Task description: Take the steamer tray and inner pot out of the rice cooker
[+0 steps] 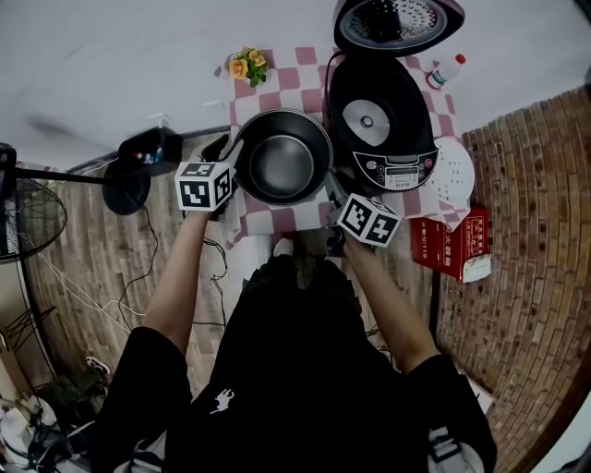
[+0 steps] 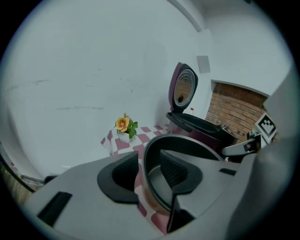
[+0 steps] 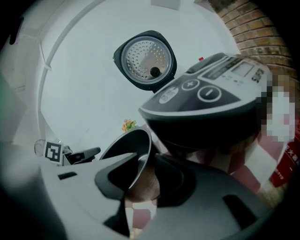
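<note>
Inner pot (image 1: 283, 155) sits on the desk (image 1: 277, 220) just left of the rice cooker (image 1: 383, 125), with left gripper (image 1: 229, 150) and right gripper (image 1: 331, 188) fingers spread open, loosely straddling its rim.

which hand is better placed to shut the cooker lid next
Right, probably: the right gripper sits beside the cooker, whose lid stands open; the left gripper is across the pot.

White wall (image 1: 111, 65), brick wall (image 1: 536, 185), wooden floor (image 1: 83, 249)
</note>
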A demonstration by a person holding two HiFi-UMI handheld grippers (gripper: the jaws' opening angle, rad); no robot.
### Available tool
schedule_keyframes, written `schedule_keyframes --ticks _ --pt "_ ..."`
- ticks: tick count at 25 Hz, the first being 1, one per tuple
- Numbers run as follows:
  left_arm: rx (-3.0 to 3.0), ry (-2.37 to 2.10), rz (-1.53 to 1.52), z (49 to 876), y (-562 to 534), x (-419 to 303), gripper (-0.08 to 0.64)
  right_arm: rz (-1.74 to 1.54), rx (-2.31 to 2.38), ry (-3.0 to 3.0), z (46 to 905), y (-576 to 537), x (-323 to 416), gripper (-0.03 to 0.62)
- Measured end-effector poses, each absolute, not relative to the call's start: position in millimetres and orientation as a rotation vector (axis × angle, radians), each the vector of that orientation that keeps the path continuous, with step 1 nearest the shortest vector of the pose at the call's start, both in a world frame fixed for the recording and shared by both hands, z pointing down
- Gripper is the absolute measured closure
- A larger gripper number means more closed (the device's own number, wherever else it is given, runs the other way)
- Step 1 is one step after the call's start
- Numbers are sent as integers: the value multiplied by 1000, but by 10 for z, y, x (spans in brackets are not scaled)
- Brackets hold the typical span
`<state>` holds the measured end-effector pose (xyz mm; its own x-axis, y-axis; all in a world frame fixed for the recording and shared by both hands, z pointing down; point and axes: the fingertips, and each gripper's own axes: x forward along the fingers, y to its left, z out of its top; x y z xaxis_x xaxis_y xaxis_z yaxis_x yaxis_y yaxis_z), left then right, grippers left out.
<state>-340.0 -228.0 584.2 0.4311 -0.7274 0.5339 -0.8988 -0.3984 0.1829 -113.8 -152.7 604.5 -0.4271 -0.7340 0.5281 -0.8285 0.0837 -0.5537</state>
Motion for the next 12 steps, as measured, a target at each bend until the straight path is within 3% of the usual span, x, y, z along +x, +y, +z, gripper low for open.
schedule_keyframes --ticks 8,12 --pt "2273 -1525 532 5422 -1979 -3342 411 1130 1370 -2383 5636 -1177 -1039 492" --pt "2275 -1607 495 5120 -1738 -3236 449 1034 1256 -2484 5342 -1015 -848 494"
